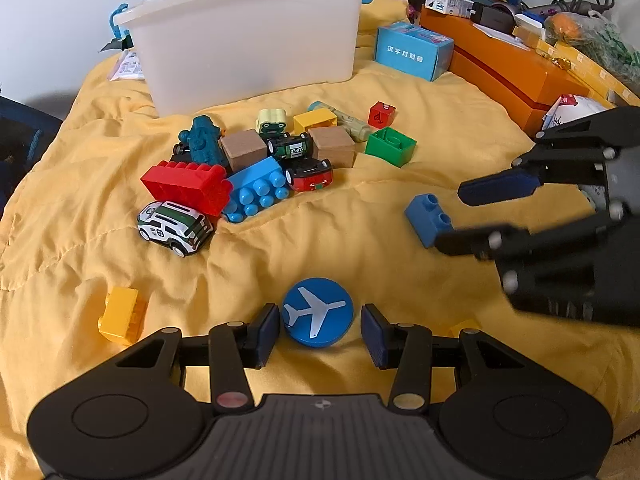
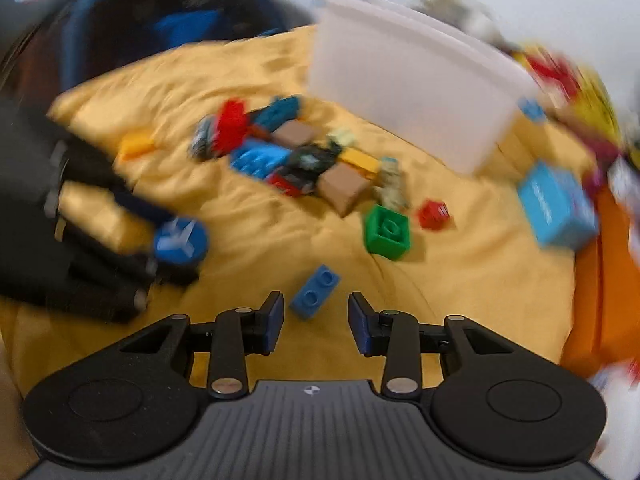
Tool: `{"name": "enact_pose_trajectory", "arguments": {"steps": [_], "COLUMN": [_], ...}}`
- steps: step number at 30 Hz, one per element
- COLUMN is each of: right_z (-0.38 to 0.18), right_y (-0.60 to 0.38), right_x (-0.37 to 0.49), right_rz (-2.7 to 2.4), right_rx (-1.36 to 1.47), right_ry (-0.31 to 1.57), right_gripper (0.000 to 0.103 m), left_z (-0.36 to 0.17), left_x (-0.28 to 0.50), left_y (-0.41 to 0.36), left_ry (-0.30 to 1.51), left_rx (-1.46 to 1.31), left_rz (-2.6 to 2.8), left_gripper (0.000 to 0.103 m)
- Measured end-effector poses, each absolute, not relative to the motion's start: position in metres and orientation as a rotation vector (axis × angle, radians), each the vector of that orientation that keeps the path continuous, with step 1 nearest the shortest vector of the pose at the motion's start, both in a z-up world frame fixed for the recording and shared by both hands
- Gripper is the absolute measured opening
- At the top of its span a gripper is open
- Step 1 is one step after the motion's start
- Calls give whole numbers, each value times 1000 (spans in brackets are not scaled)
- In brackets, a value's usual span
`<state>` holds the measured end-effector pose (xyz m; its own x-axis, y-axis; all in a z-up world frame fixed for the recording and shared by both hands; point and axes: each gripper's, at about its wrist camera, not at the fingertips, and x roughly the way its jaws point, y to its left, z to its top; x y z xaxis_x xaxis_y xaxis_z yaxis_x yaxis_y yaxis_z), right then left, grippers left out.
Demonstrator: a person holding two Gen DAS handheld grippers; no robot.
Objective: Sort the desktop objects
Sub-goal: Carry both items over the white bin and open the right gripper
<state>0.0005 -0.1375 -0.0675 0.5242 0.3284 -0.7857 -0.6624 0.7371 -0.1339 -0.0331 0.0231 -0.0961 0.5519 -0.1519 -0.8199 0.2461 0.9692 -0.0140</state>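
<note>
A blue round disc with a white airplane (image 1: 318, 312) lies on the yellow cloth (image 1: 280, 256) between the pads of my left gripper (image 1: 320, 330), which is open around it. My right gripper (image 2: 316, 322) is open, with a small blue two-stud brick (image 2: 314, 291) just ahead of its fingertips. That brick (image 1: 428, 218) and the right gripper (image 1: 452, 216) also show in the left wrist view. The disc (image 2: 181, 240) also shows in the blurred right wrist view. A pile of bricks, wooden cubes and toy cars (image 1: 256, 160) lies mid-cloth. A white bin (image 1: 248, 36) stands behind it.
A white toy car (image 1: 174, 227), a yellow brick (image 1: 120, 314), a green brick (image 1: 390, 145) and a red cube (image 1: 382, 114) lie loose. A blue box (image 1: 412, 50) and an orange box (image 1: 508, 68) with clutter on it stand at the right.
</note>
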Motion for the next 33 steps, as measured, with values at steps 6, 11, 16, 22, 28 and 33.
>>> {"name": "enact_pose_trajectory", "arguments": {"steps": [6, 11, 16, 22, 28, 33], "right_z": [-77, -86, -78, -34, 58, 110], "right_y": [-145, -143, -146, -150, -155, -140], "right_x": [27, 29, 29, 33, 81, 132], "right_rz": [590, 538, 564, 583, 559, 528], "right_rx": [-171, -159, -149, -155, -80, -5], "right_ry": [978, 1006, 996, 878, 619, 481], "right_gripper": [39, 21, 17, 17, 17, 17], "left_z": [-98, -98, -81, -2, 84, 135], "left_x": [-35, -34, -35, -24, 30, 91], "left_y": [22, 24, 28, 38, 49, 57], "left_ry": [951, 948, 903, 704, 503, 431], "left_rx": [113, 90, 54, 38, 38, -59], "left_rz": [-231, -235, -247, -238, -204, -180], "left_gripper": [49, 42, 42, 42, 42, 42]}}
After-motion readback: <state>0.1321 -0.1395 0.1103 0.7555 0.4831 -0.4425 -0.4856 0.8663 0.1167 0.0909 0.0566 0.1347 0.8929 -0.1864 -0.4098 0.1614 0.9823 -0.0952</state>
